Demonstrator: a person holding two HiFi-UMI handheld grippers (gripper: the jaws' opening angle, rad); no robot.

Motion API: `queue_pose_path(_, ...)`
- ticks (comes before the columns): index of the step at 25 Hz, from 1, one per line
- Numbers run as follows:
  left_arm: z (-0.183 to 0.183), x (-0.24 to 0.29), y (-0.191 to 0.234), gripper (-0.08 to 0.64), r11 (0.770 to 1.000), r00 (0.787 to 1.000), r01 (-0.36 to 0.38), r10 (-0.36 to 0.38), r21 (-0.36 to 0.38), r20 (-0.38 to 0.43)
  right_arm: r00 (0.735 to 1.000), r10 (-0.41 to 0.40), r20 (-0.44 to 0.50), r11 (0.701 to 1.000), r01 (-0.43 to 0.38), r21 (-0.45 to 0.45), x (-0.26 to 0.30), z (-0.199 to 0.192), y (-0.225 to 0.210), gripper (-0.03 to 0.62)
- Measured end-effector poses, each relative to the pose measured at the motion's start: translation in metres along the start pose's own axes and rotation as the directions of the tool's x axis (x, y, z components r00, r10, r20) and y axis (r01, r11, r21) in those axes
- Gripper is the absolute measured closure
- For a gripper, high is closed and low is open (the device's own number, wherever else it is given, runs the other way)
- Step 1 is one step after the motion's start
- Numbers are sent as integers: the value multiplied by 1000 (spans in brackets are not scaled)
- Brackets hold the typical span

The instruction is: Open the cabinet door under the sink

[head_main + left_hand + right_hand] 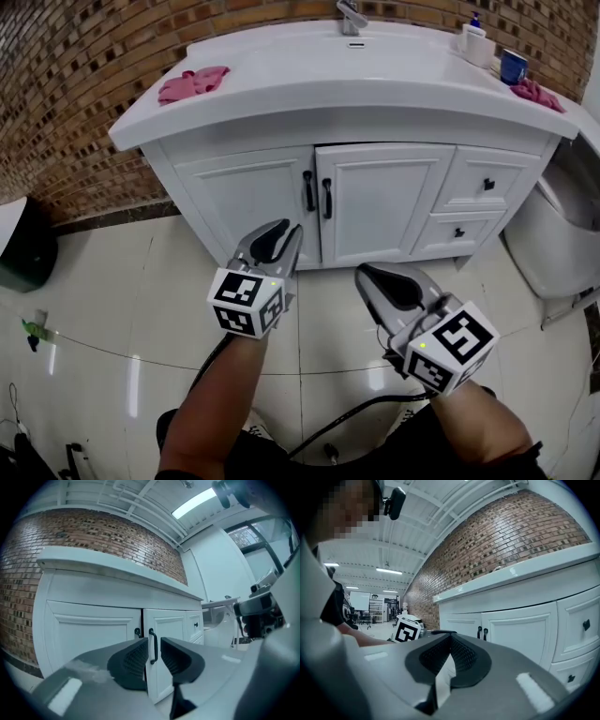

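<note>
Brick wall (75,84), white cabinet (375,202) mid-frame: left hand-held gripper (284,234) open toward twin handles (327,199), right hand-held gripper (363,272) closed; misaim could snag both.

left tongs (281,232) and right tongs (367,274): grey shells, black ribbed pads (133,660), white cubes (246,302) bearing black markers.

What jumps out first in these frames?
The white vanity cabinet, doors closed, fills the top against a brick wall, a pink cloth on its counter's left end. In front, the left gripper, jaws apart, aims at the right door's black handle without touching it; the right gripper beside it is shut and empty.
</note>
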State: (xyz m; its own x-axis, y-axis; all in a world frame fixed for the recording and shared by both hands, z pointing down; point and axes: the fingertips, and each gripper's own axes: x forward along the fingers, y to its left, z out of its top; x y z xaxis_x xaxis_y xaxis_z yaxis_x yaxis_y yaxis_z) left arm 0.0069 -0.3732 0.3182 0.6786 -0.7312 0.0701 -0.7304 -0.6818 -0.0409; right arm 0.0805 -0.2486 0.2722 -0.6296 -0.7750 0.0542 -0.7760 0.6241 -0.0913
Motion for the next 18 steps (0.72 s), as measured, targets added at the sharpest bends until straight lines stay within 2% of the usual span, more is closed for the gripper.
queue_pose_path(4,-14,34,12,457,999,1000,-4,3,-33,-31,999,-34,-7,999,34,1,2,-7,-17,584)
queue_pose_path(9,-21,74,27,436,1000,998,-16,14,-27,-63,997,-70,-32,997,72,41,-2,-20,-36,584)
queue_pose_path(18,-32,104,38,430,999,997,-26,22,-47,-80,995,-85,-45,994,88,70,-13,-28,-48,585)
